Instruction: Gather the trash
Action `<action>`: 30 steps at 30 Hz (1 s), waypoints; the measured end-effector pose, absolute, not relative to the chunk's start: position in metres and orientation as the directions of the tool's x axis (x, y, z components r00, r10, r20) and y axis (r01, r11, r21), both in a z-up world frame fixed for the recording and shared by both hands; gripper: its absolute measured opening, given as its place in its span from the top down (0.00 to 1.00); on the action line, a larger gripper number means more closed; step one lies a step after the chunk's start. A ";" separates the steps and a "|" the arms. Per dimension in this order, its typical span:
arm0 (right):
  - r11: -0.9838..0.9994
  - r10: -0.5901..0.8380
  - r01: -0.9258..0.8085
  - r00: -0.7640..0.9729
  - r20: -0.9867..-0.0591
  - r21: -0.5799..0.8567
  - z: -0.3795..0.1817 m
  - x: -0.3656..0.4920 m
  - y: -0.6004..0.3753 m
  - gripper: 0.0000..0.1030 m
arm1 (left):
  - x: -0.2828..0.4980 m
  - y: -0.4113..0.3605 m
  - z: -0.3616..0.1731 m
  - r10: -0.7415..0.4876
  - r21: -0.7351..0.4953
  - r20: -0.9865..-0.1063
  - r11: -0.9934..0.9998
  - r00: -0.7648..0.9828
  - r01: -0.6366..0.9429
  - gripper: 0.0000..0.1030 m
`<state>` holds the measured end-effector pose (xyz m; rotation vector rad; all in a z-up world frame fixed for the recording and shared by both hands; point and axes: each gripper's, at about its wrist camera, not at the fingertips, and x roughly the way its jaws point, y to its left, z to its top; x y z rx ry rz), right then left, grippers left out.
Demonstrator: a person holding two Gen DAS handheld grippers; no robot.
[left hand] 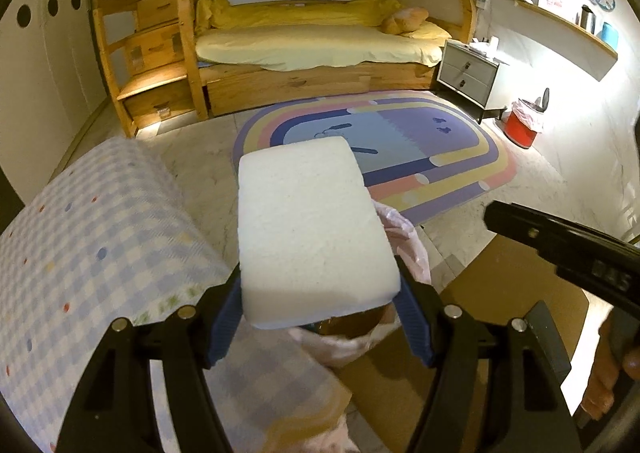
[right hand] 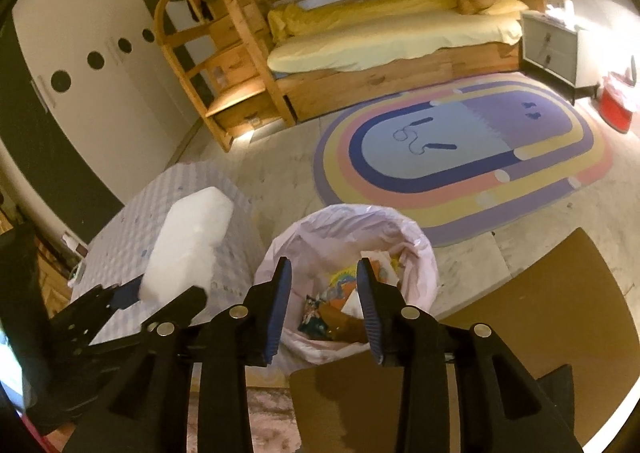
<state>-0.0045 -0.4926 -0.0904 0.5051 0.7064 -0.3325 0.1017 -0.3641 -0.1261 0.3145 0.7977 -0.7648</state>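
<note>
My left gripper (left hand: 320,293) is shut on a white foam block (left hand: 308,229), gripped at its near end and sticking forward. In the right wrist view the same foam block (right hand: 188,241) and left gripper (right hand: 140,295) hang at the left, beside and above a bin lined with a pink bag (right hand: 344,225). The bin holds several colourful wrappers (right hand: 340,301). In the left wrist view the pink bag (left hand: 404,237) shows just below and behind the block. My right gripper (right hand: 324,273) is open and empty, right over the bin mouth.
A checked blue-and-white covered seat (left hand: 100,237) stands left of the bin. A brown board (right hand: 540,313) lies at the right. A rainbow rug (right hand: 460,157), a wooden bunk bed (left hand: 312,45), a grey nightstand (left hand: 468,73) and a red bin (left hand: 520,127) lie beyond.
</note>
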 end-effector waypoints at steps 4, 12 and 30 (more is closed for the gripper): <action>0.813 -0.145 0.479 0.719 -0.680 0.332 -0.090 -0.008 -0.501 0.65 | 0.110 -0.382 -0.129 -0.500 -0.024 -0.742 0.685 0.446 0.728 0.33; 0.800 -0.166 0.504 0.708 -0.686 0.326 -0.094 -0.009 -0.509 0.64 | 0.127 -0.380 -0.130 -0.490 -0.038 -0.731 0.724 0.475 0.689 0.10; 0.888 -0.087 0.354 0.756 -0.648 0.294 -0.039 -0.026 -0.444 0.32 | 0.100 -0.259 -0.066 -0.410 -0.038 -0.694 0.841 0.591 0.539 0.07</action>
